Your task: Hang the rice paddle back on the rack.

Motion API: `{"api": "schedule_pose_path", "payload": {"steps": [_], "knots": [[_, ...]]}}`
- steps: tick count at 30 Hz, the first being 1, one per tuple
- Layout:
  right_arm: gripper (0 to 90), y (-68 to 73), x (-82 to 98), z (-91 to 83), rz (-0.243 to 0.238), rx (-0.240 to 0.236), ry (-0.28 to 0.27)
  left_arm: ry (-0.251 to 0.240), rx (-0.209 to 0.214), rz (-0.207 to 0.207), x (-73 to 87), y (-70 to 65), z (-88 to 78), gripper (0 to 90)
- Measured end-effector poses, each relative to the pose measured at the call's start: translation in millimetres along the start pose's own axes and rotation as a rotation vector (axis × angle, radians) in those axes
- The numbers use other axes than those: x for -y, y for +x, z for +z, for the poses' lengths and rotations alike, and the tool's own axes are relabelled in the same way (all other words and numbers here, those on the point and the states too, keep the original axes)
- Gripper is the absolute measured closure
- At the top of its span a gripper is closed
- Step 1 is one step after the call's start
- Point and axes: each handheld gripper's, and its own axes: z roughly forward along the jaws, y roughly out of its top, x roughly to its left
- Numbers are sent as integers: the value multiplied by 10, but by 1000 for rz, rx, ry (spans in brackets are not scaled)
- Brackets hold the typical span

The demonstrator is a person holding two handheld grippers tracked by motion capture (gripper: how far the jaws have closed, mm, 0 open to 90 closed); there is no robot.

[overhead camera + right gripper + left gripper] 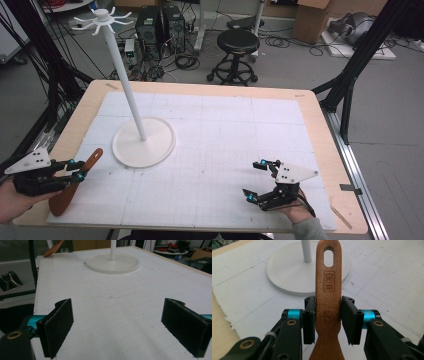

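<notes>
One wooden spatula point(328, 315) clamped by the handle in left gripper point(76, 170), jaws closed partway onto its flat sides, blade end trailing back toward the hand, hanging slot leading. Held off the mat at the table's point(320, 125) near-left corner, just beside the white hook stand point(143, 142), likely so the slot can meet a hook. Right gripper point(255, 181) wide open, gripping nothing, low at the near-right. No containers present.

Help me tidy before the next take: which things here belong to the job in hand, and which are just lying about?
In the job: wooden spatula, held in the left claw; white hook stand; right claw, open.

Lying about: black stool, computer towers, cardboard box, floor cables.
</notes>
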Motion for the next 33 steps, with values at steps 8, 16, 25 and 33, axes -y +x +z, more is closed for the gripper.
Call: {"api": "schedule_pose_path", "payload": {"steps": [8, 16, 25, 33], "knots": [[97, -6, -3, 8, -7, 1, -2, -31, -14, 14, -95, -53, -104, 651], [97, 2, -10, 16, -1, -3, 0, -72, -3, 21, -179, -113, -222, 651], [97, -7, -11, 25, -6, -1, 1, -115, -12, 14, -203, -123, -275, 651], [97, 1, -16, 19, 1, -5, 1, -152, -18, 26, -288, -161, -346, 652]]}}
